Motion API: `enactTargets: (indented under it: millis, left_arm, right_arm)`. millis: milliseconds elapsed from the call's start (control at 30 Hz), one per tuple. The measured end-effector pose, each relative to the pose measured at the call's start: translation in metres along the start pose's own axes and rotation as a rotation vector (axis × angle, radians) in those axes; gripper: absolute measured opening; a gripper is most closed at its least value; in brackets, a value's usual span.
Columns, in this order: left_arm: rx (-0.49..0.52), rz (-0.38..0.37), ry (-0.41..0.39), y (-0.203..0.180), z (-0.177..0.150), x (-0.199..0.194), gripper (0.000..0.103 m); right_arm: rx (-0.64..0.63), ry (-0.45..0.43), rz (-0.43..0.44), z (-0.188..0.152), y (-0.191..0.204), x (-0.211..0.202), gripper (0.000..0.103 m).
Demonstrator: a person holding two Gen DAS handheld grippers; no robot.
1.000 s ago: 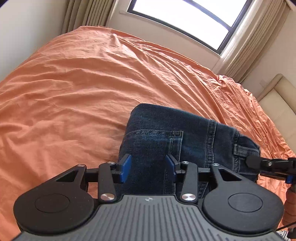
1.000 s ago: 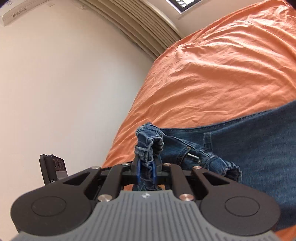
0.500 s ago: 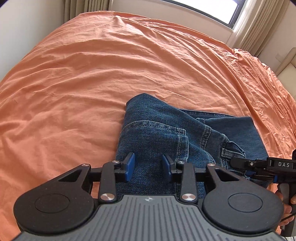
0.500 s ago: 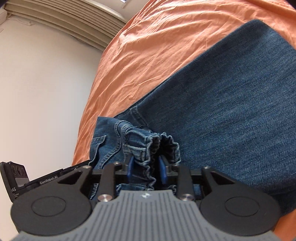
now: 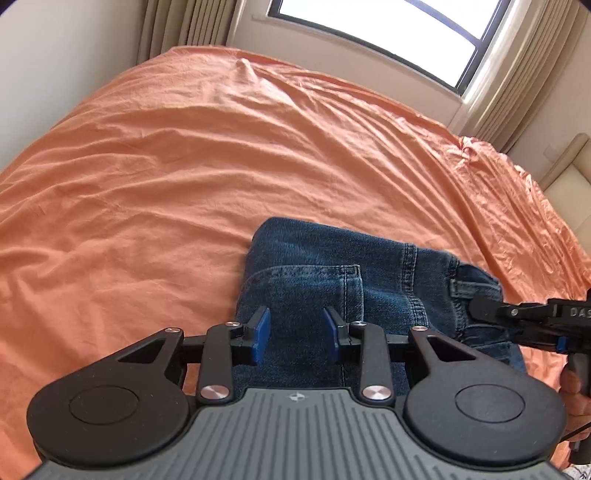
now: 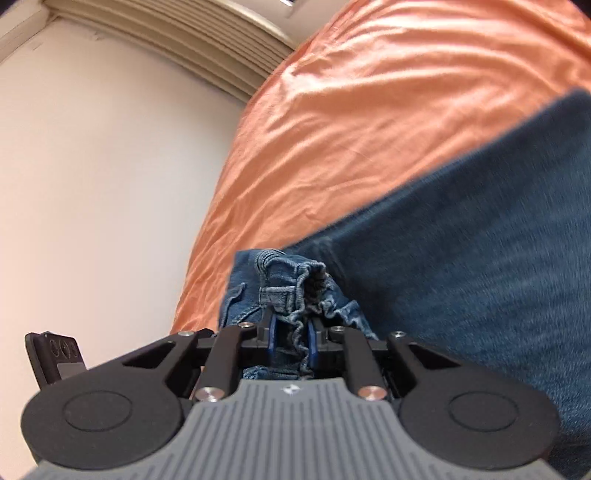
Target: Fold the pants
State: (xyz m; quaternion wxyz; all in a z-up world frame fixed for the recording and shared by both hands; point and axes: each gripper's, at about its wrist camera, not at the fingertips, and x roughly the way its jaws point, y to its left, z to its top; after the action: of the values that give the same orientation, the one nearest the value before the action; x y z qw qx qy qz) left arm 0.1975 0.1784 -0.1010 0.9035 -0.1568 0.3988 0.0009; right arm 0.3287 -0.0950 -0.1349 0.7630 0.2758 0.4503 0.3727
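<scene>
Lying folded on the orange bedsheet point(image 5: 177, 177) is a pair of dark blue jeans point(image 5: 317, 266), sitting toward the near, right part of the bed as the left wrist camera sees it. A back pocket with pale stitching faces up on the top layer; the waistband with a belt loop shows at about 3 o'clock from that pocket.

Left gripper point(image 5: 295, 330): hovers over the near edge of the folded denim, blue pads partly apart and closing, with jeans fabric showing below and between them. The pads do not press on anything that can be seen.

Right gripper point(image 6: 291, 341): jaws nearly together and closing, a bunched, frayed lighter-blue part of the jeans, seam and belt loop visible, gathered between the blue pads and standing up past the fingertips. The pads appear to pinch it. In the left view this gripper enters at 3 o'clock, its tip at the waistband, with part of a hand point(image 5: 574, 384) on its handle.

Beyond the bed: a window point(image 5: 380, 33) at 12 o'clock, beige curtains point(image 5: 517, 85) flanking it, a plain white wall point(image 6: 92, 184).
</scene>
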Motion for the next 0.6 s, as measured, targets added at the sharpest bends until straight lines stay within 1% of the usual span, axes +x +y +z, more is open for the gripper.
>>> enactTargets:
  millis: [67, 167, 300, 400, 467, 533, 600]
  left_arm:
    - [0.001, -0.010, -0.049, -0.006, 0.006, -0.010, 0.037]
    - [-0.015, -0.038, -0.094, -0.013, 0.016, -0.020, 0.035]
    - [-0.002, -0.077, -0.104, -0.029, 0.025, -0.019, 0.034]
    - [0.033, -0.107, -0.099, -0.045, 0.026, -0.011, 0.034]
    - [0.064, -0.116, -0.104, -0.057, 0.026, -0.002, 0.034]
    - [0.112, -0.111, -0.099, -0.071, 0.026, 0.013, 0.033]
    - [0.152, -0.098, -0.074, -0.082, 0.026, 0.032, 0.029]
  right_arm:
    - [-0.108, -0.025, 0.001, 0.018, 0.039, -0.019, 0.011]
    - [-0.224, -0.035, -0.039, 0.041, 0.082, -0.041, 0.011]
    - [-0.278, -0.037, -0.118, 0.062, 0.105, -0.067, 0.011]
    - [-0.298, -0.042, -0.182, 0.074, 0.099, -0.091, 0.010]
    - [-0.282, -0.043, -0.222, 0.080, 0.085, -0.107, 0.010]
    - [-0.246, -0.041, -0.261, 0.084, 0.064, -0.116, 0.010]
    - [-0.202, -0.035, -0.305, 0.086, 0.030, -0.120, 0.010]
